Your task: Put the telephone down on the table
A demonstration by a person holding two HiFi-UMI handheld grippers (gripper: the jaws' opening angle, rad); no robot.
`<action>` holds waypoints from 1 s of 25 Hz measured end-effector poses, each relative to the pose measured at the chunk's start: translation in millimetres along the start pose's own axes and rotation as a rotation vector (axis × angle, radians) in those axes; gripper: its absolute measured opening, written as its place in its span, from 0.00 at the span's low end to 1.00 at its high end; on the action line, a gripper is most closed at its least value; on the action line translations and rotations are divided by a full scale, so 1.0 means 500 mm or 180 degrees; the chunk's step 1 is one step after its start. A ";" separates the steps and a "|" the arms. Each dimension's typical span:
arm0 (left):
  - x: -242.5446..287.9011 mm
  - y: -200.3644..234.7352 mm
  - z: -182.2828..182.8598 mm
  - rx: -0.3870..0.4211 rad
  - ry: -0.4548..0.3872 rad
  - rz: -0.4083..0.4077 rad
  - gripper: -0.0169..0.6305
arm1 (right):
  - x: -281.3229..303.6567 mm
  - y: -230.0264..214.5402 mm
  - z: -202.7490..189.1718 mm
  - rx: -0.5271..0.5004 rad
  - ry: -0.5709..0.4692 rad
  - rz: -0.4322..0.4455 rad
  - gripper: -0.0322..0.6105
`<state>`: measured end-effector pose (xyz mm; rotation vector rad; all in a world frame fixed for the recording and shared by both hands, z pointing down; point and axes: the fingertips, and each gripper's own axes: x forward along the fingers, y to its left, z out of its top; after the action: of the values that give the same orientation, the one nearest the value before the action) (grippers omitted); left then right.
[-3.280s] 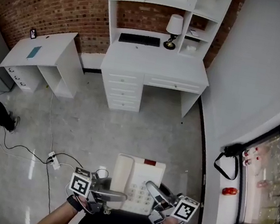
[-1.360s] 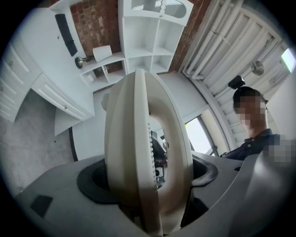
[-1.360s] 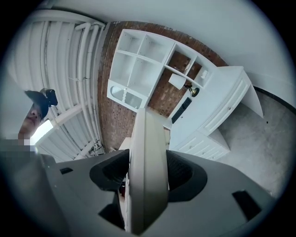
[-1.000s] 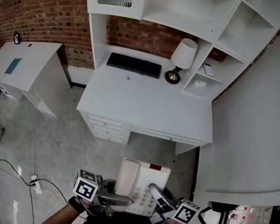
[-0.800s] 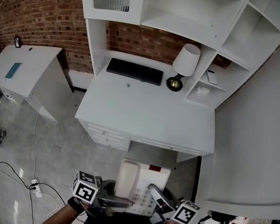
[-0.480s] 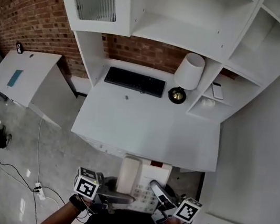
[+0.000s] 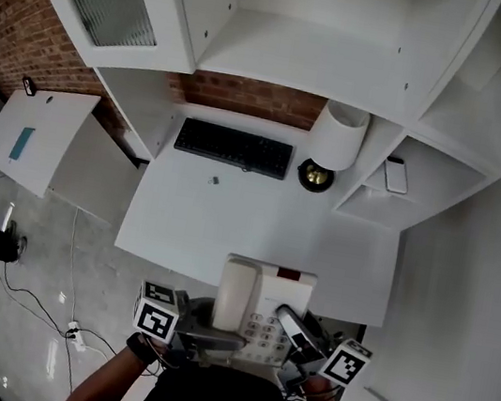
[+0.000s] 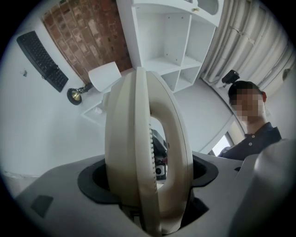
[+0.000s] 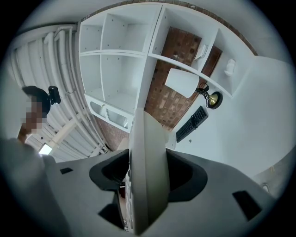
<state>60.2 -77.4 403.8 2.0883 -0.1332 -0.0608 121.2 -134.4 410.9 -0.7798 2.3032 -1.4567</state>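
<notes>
A cream desk telephone (image 7: 256,308) with its handset on the left and a keypad is held in the air between both grippers, over the near edge of the white desk (image 7: 257,220). My left gripper (image 7: 194,336) is shut on the telephone's left side, where the handset (image 8: 148,152) fills the left gripper view. My right gripper (image 7: 299,338) is shut on the telephone's right edge (image 9: 145,171), seen end-on in the right gripper view.
On the desk stand a black keyboard (image 7: 234,147) at the back, a lamp with a white shade (image 7: 336,143) and brass base, and a small dark object (image 7: 215,179). White shelves (image 7: 333,47) rise above the desk. A second white table (image 7: 33,135) is at the left.
The desk has come much closer: the telephone, earlier over the floor in front of it, now hangs over the desk's near edge. Both grippers keep the same hold.
</notes>
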 end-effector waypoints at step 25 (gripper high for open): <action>-0.070 0.300 0.162 -0.0091 -0.0034 -0.0199 0.68 | 0.245 -0.225 0.071 0.0051 -0.0013 -0.0199 0.41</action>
<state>7.0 -217.0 493.3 2.0637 -0.0732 -0.1108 72.8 -270.6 500.3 -0.8567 2.2805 -1.4967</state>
